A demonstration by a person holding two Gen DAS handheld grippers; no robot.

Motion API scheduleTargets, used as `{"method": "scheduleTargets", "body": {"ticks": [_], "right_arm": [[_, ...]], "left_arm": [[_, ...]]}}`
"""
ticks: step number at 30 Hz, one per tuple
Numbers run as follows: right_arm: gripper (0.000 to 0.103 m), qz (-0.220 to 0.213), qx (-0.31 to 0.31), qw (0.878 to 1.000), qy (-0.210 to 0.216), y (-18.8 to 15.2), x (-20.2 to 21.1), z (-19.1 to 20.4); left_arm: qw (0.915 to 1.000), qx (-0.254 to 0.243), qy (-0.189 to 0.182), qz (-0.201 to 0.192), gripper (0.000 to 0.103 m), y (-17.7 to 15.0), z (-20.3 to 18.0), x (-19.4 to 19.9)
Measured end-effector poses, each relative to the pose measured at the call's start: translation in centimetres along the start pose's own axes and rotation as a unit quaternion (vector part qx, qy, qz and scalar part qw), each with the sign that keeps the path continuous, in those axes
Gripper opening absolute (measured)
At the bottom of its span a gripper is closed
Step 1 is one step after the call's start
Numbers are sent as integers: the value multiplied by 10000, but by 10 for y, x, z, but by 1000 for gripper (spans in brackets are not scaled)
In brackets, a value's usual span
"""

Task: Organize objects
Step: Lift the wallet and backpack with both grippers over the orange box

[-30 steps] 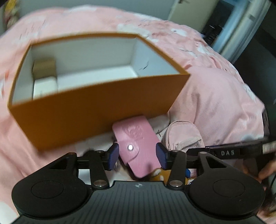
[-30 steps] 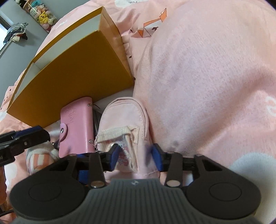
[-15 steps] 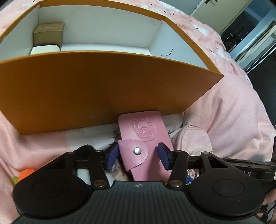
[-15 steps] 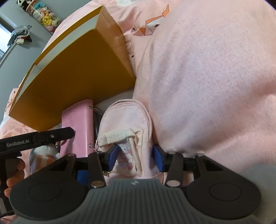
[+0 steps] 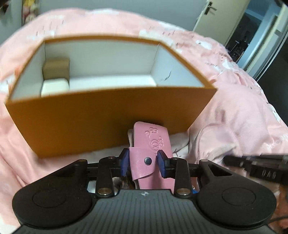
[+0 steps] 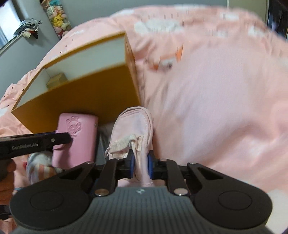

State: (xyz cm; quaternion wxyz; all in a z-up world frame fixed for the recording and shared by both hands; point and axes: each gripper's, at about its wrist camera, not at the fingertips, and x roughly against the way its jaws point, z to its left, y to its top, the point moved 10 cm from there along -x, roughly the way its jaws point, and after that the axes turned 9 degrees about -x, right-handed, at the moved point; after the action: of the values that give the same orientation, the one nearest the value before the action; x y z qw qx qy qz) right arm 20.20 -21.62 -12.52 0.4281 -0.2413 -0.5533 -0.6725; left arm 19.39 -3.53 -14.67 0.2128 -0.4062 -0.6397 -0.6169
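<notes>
- My left hand-held gripper (image 5: pixel 143 162) is closed on the pink wallet (image 5: pixel 149 149). Its blue fingers (image 5: pixel 124 162) press on both sides, right by the round snap.
- The wallet is smooth and flat, with a little picture pressed into its front. Its far end points at the orange box (image 5: pixel 100 124) and sits just in front of the box's near wall.
- My right hand-held gripper (image 6: pixel 141 166) is closed on the little pink bag (image 6: pixel 134 133). Its blue pads (image 6: pixel 130 164) squeeze the bag's near end into a thin fold.
- The bag is soft cloth, shaped like a tiny backpack, with a frilly flap on the front. It lies just beside the wallet, on the wallet's right.
- From the right camera I see my left gripper's black finger reaching in from the left across the wallet.
- A fluffy striped thing (image 6: pixel 40 165) lies to the left of the wallet, close to me. I cannot tell what it is.
- The orange box stands right behind both things. It is open on top, made of stiff card, orange outside and white inside.
- A small brown box (image 5: pixel 56 69) and a white block (image 5: pixel 54 87) sit in the box's far left corner.
- Everything rests on a bed with a soft pink blanket (image 6: pixel 216 108). A big puffy lump of blanket rises on the right, next to the bag.
- Far off I see a grey wall, a door (image 5: pixel 219 16) and some plush toys (image 6: pixel 57 17).
</notes>
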Motion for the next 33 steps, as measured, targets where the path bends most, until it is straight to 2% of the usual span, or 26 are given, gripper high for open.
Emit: {"method": "scheduleTargets", "body": {"ticks": [3,8,9,10,11,16,20,27,30,33], "right_arm": [[15,-321,154,9993,-68,16,19,4],[15,-725,338,9967,120,40,53,19],[14,-779,351,9961,235,47,59,25],[14,-826,361,9953,344,52,66,30],[14,-869,370,9946,433,57,73,36],[14,-1125,665,9890,687,83,92,67],[14,-1137,727,9873,834,94,86,83],[14,-1161,672,9842,1156,123,70,109],[14,-1132,607,9846,1182,141,51,117],[14,-903,463,9886,1114,154,19,119]], "left_arm": [[9995,-153,26,-275,37,8,-4,18],[9975,-90,-235,-664,35,24,-10,49],[9967,-15,-333,-737,24,29,-9,56],[9958,54,-432,-803,23,33,-8,63],[9950,138,-566,-812,17,38,-8,69],[9929,202,-595,-1009,15,58,2,85],[9903,254,-676,-1189,15,71,10,97],[9848,439,-557,-1585,15,118,36,106],[9834,696,-511,-1594,15,135,54,88],[9829,1050,-454,-1440,14,143,78,57]]}}
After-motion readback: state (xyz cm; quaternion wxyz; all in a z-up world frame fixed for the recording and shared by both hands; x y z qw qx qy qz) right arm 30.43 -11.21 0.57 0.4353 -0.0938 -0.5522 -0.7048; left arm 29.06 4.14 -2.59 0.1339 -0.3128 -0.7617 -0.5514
